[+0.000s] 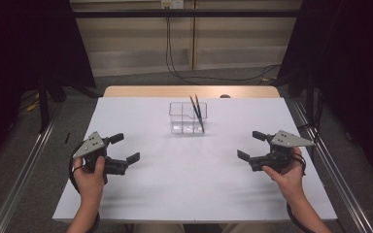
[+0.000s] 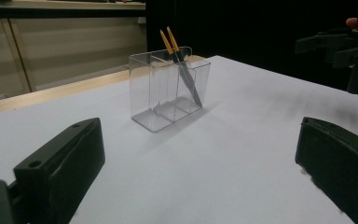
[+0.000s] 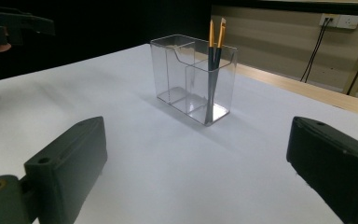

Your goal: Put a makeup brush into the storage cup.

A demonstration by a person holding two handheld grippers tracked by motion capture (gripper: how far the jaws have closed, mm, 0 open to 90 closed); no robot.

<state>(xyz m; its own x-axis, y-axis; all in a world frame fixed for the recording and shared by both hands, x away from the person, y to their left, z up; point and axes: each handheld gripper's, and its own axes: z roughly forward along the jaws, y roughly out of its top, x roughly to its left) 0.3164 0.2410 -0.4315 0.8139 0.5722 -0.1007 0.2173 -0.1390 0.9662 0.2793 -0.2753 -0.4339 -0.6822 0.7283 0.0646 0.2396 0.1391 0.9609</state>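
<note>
A clear plastic organizer [image 1: 187, 118] [image 2: 169, 88] [image 3: 192, 78] with several compartments stands at the far middle of the white table [image 1: 189, 184]. Two thin brushes [image 1: 196, 111] [image 2: 181, 65] [image 3: 214, 60] with yellow ends and dark shafts lean in its right end compartment. My left gripper [image 1: 127, 147] [image 2: 200, 172] rests low at the table's left, open and holding nothing. At the right side my right gripper [image 1: 250, 144] [image 3: 198, 172] is likewise open and holding nothing. Both point toward the organizer from well short of it.
The table's wooden edge [image 1: 189, 91] runs behind the white surface. Metal rails [image 1: 24, 170] flank both sides. Black cables [image 1: 175, 68] hang from a wall socket and trail across the floor beyond the table. Dark curtains stand left and right.
</note>
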